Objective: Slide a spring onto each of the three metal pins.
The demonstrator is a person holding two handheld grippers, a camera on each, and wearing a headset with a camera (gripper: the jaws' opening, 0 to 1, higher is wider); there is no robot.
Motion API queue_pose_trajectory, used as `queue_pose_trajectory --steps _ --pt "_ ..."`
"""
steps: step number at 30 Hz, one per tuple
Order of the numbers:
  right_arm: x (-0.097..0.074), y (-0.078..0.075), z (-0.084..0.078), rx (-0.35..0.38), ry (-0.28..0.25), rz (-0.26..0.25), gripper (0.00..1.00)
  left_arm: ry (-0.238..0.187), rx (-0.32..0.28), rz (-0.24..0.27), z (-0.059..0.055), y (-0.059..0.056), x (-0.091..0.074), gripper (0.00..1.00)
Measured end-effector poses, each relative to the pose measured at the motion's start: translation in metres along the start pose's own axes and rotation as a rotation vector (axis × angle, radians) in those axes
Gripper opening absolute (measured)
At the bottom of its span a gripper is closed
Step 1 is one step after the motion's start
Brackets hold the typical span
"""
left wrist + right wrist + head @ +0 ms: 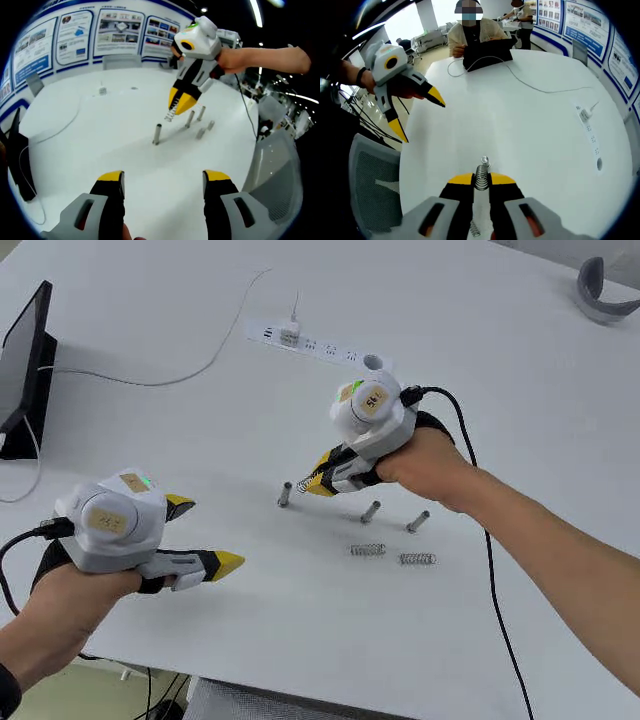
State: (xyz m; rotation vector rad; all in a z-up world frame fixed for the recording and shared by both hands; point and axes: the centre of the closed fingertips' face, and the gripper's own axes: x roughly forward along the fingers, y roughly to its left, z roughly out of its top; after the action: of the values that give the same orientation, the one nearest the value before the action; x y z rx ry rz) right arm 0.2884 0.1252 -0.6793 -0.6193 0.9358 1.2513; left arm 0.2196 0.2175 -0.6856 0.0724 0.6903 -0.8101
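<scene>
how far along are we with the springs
None done: all three upright metal pins look bare. In hand: the right gripper grips one small coiled steel spring near the leftmost pin. Remaining: two springs lie on the white table; left gripper open.

The left gripper (208, 532) and right gripper (315, 482) are showing rounded pale-grey housings, black jaw arms and yellow wedge-shaped tips. Each housing is carrying a tan sticker (373, 400) on its round end, and a green light (146, 480) is glowing on the left one. A black cable (470, 435) is trailing from the rear of each unit, and black straps (50, 558) are wrapping the person's left hand (75, 592) and right hand (428, 465).
</scene>
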Motion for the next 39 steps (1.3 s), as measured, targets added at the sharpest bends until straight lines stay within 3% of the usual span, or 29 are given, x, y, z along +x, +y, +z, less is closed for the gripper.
queue_pose_trajectory --steps 19,39 --pt "0.014 -0.008 0.004 -0.038 0.04 0.025 0.12 0.0 -0.011 0.002 -0.004 -0.002 -0.002 0.65" --pt "0.026 -0.006 0.011 -0.069 0.063 0.036 0.12 0.002 -0.028 -0.002 -0.008 -0.003 -0.002 0.64"
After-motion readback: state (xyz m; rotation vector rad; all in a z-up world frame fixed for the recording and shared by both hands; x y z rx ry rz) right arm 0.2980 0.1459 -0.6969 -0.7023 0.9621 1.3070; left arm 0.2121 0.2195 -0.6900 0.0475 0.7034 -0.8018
